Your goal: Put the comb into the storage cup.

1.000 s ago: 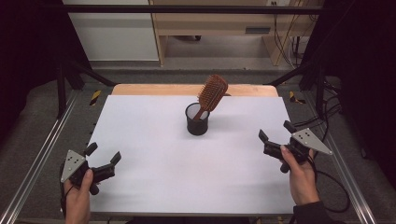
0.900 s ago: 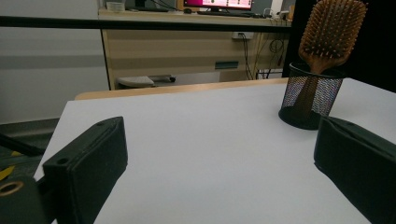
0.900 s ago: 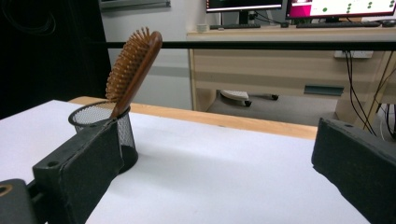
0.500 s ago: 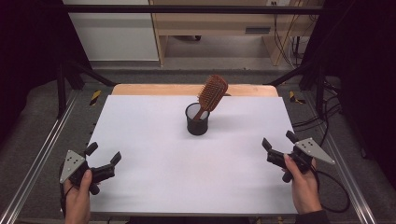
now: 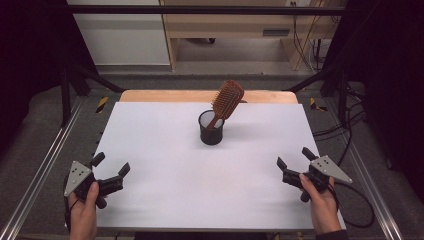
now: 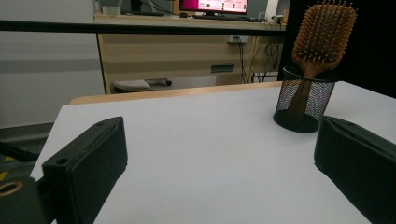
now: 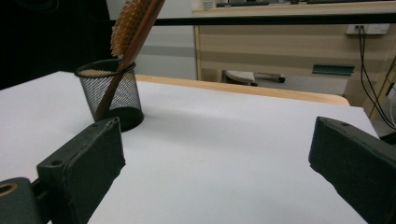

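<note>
White table (image 5: 165,150), hairbrush (image 5: 226,101) in mesh cup (image 5: 211,128), well beyond both tools

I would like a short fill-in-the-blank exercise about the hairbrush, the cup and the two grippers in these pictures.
1. The wooden hairbrush stands with its handle inside the black mesh ____.
2. The brush's bristled head leans toward the person's ____ side in the high view.
3. The left gripper and the right gripper both have their fingers ____.
4. The cup stands on the ____ table.

Missing words: cup; right; open; white
</note>
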The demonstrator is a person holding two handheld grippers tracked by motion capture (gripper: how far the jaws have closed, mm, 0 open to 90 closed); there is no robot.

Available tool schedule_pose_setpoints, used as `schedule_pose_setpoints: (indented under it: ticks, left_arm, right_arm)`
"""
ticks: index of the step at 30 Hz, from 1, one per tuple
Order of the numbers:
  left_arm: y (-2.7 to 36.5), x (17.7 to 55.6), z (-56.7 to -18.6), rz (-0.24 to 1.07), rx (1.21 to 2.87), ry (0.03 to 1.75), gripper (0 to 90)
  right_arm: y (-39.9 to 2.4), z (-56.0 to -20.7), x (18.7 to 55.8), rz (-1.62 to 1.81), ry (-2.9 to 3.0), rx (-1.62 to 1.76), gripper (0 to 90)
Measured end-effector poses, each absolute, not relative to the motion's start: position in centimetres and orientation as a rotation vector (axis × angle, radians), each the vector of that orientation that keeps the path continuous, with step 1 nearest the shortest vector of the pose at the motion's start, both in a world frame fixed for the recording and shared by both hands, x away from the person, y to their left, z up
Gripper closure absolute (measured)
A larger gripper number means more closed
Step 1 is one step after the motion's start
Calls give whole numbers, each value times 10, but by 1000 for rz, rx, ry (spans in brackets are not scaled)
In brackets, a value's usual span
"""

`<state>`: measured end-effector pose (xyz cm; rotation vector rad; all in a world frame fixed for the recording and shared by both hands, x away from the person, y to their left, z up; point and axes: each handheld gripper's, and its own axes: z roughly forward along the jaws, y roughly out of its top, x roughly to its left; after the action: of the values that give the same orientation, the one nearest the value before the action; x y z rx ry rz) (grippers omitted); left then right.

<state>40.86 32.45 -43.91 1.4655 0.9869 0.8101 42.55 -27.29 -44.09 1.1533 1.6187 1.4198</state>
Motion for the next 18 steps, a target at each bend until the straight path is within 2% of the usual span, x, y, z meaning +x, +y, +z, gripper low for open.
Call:
schedule_pose_setpoints:
  ticks: [18]
  left_arm:
    - [320, 407, -437, 777, 1448, 957, 31]
  right_arm:
    - [-245, -458, 424, 1442, 1766, 1025, 34]
